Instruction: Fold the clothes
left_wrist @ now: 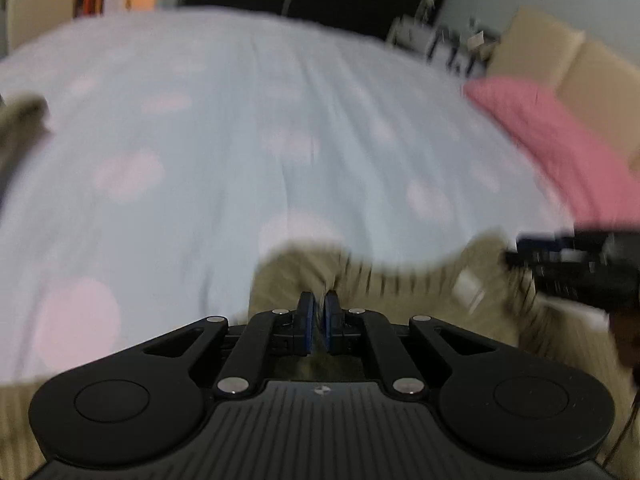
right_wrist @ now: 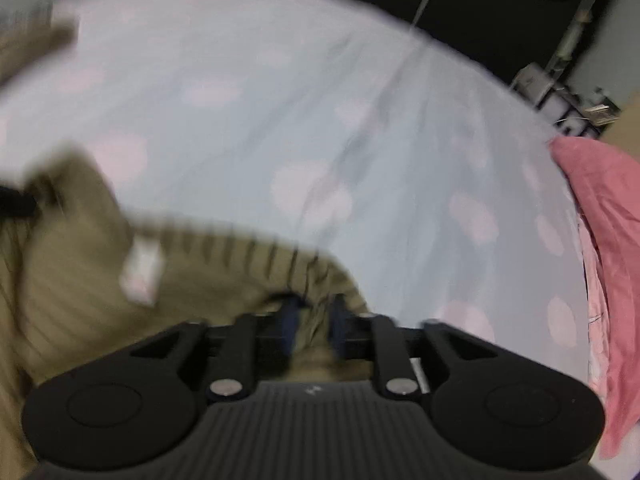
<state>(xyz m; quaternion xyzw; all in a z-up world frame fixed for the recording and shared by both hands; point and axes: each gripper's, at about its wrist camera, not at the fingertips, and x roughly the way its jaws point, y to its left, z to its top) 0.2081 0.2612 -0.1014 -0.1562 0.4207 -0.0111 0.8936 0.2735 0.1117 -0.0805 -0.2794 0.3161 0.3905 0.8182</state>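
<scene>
Both wrist views blurred. Left tongs: blue pads nearly together, clamped on a thin fold of the beige ribbed garment, which emerges between the pads and spreads toward 3 o'clock along the lower frame. Right tongs: pads a little apart with a thicker bunch of the same garment pinched between them; cloth runs from the tips toward 9 o'clock. A white label is on the garment at about 10 o'clock from the right tongs' tips; in the left view the same label lies at 3 o'clock from the left tips. The garment's ribbed edge hangs between the two tongs over the bed sheet, pale blue with pink spots. The right tongs' black body shows at 3 o'clock in the left view. Pink pillow at 3 o'clock on the bed's edge; cream cushions behind it at 2 o'clock in the left view
</scene>
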